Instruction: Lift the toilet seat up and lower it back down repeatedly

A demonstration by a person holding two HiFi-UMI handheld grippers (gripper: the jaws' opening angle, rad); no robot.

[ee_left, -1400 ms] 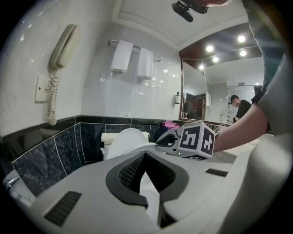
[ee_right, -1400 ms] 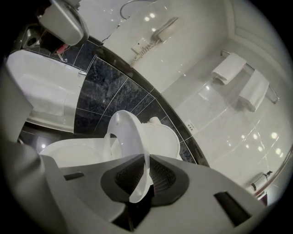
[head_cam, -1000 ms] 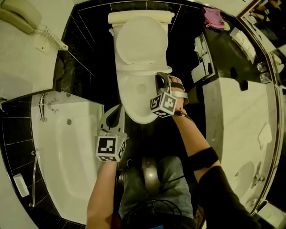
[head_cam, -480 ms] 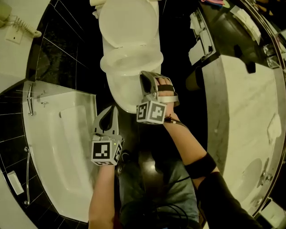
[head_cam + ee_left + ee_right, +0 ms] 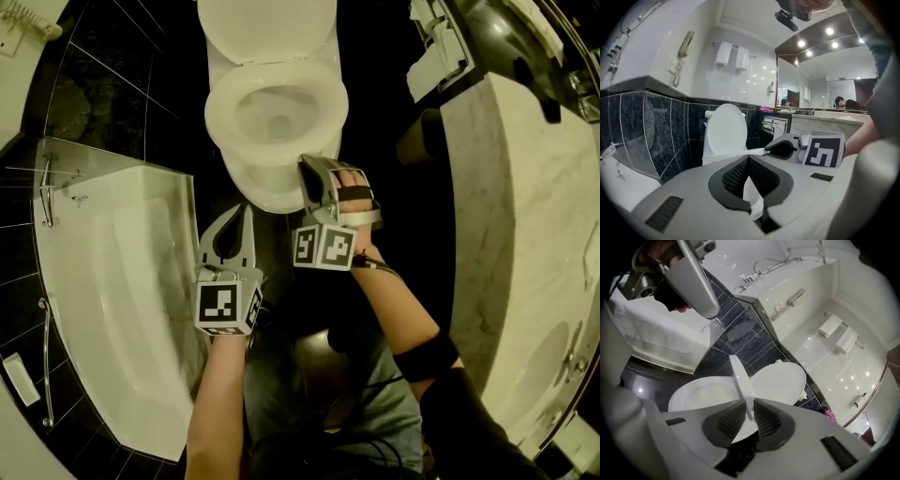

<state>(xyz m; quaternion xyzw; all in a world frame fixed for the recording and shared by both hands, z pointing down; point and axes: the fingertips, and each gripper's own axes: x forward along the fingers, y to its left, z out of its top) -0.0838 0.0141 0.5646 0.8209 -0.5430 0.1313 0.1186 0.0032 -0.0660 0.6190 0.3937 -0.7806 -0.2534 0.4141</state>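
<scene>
Right gripper [image 5: 749, 403], jaws just easing open, pinches the part-raised seat [image 5: 740, 376], apparently lowering it; next, re-lift; left gripper [image 5: 747, 158] closed, empty.

No readable text; cubes on left tongs [image 5: 246, 212], right tongs [image 5: 307, 165] bear only square patterns.

White bathtub [image 5: 122, 309] along left; metal grab bar [image 5: 44, 192] on its far wall. Marble vanity counter [image 5: 525, 234] at right, oval basin [image 5: 539, 375] sunk in it. Dark veined wall tiles [image 5: 656, 136] low, white wall above. Corded wall phone [image 5: 680, 57]. Two white towels [image 5: 724, 53] on rail (possibly dispensers, unclear). Large mirror [image 5: 820, 89]; ceiling spotlights [image 5: 829, 31] lit. Pink cloth [image 5: 765, 108] on counter.
</scene>
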